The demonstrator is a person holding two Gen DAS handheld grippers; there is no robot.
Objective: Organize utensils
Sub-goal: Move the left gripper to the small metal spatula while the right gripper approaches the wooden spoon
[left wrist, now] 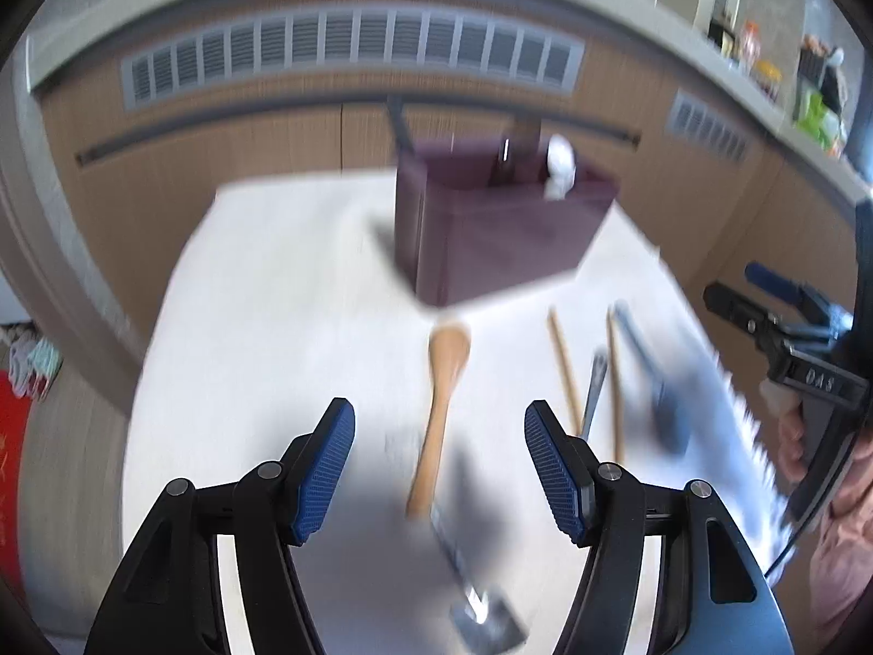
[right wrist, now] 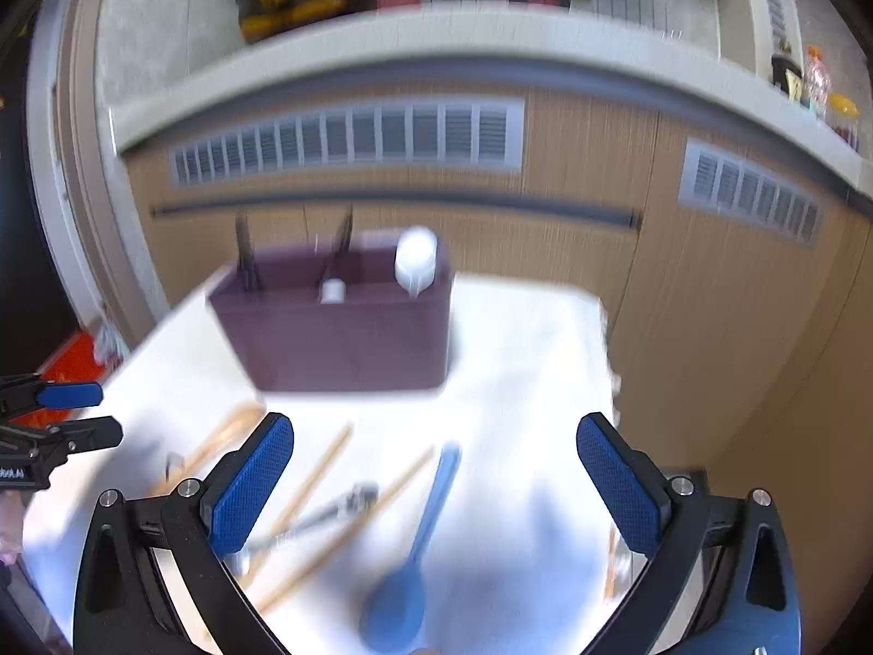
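Our left gripper stands wide open with nothing between its ribbed blue pads, which sit on glossy black arms. It hovers above a pale tabletop, pointing at a smooth wooden spoon that lies lengthwise between the fingers. A metal utensil lies nearer the camera, blurred and cut off at the lower edge.

Our right gripper is equally wide open and holds nothing. Below it lies a blue plastic spoon, bowl toward the camera, beside slim wooden chopsticks and a metal piece we cannot identify through the blur.

At the far end of the table stands a rectangular dark purple organizer, with dark handles and a white object poking out of it. Behind it runs a wood-grain cabinet with slatted vents.
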